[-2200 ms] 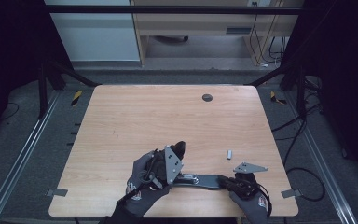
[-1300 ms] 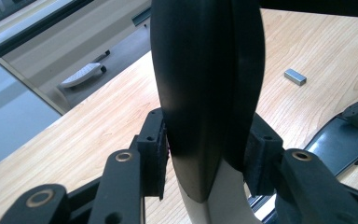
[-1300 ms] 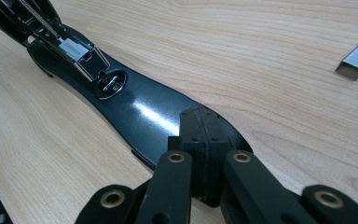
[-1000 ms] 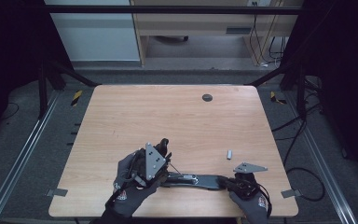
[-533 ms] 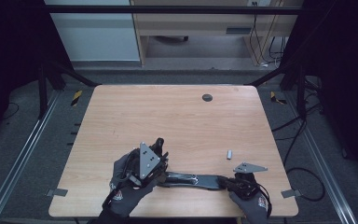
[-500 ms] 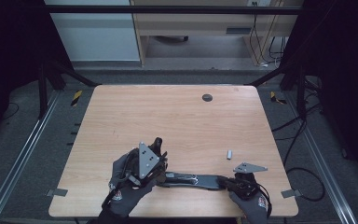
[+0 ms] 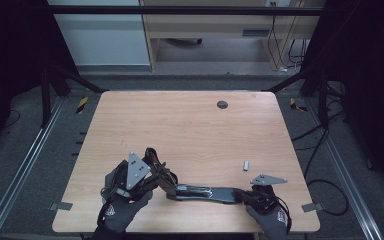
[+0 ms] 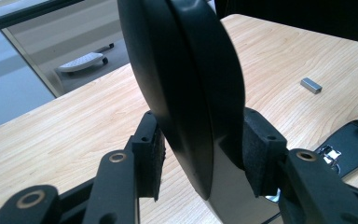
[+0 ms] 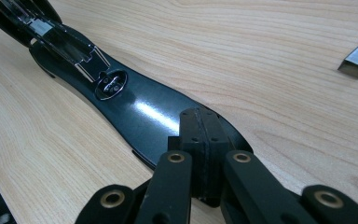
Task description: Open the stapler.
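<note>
A black stapler lies swung open near the table's front edge, its base [image 7: 215, 194] flat on the wood. My left gripper [image 7: 161, 179] has the raised top arm [image 8: 191, 84] between its pads; both pads still touch it, though the jaws have just been opening a little. My right gripper [image 7: 245, 196] is shut, its joined pads [image 9: 200, 126] resting on the rounded end of the base [image 9: 144, 107]. The open staple channel [image 9: 56, 37] shows farther along. A short strip of staples [image 7: 246, 165] lies loose on the table, right of the stapler.
The stapler and both gloved hands sit close to the table's front edge [image 7: 180, 231]. A round dark grommet [image 7: 222, 104] is set in the far middle of the table. Cables and metal frame rails run along the floor on both sides.
My left hand has slid left along the front edge, taking the stapler's top arm with it. The right hand has stayed put on the base.
</note>
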The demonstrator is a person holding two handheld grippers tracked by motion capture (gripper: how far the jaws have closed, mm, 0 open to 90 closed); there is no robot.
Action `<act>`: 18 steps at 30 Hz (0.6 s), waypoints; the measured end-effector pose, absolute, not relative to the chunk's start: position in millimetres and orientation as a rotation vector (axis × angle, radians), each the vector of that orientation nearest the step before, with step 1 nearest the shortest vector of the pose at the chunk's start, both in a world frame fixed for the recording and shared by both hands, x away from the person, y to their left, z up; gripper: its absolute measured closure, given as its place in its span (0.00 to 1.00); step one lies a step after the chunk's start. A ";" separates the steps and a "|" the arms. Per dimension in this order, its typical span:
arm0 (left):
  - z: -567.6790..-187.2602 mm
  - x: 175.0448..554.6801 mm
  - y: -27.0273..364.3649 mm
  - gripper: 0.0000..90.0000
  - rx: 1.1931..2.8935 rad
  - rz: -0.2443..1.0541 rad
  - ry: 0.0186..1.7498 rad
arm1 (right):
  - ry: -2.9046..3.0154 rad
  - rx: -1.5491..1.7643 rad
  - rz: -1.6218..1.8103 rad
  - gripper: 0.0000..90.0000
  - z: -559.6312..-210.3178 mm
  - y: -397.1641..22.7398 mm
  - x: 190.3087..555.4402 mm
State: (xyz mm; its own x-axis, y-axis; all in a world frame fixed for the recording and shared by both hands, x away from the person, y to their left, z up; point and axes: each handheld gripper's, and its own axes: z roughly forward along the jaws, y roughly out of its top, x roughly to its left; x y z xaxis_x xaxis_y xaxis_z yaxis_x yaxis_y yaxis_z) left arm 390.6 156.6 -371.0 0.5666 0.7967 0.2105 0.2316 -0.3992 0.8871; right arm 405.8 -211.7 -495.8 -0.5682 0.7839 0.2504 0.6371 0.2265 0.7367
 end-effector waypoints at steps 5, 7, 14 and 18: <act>-374.2 389.8 161.4 0.60 1.898 0.811 0.825 | 2.322 1.361 1.248 1.00 -495.2 -211.1 405.5; -375.1 389.5 163.4 0.59 1.890 0.813 0.828 | 2.323 1.356 1.246 1.00 -495.2 -211.1 405.6; -377.3 386.8 166.7 0.59 1.878 0.819 0.830 | 2.326 1.361 1.253 1.00 -495.0 -211.5 406.0; -377.9 385.5 168.4 0.59 1.874 0.814 0.836 | 2.326 1.357 1.250 1.00 -495.2 -211.5 406.4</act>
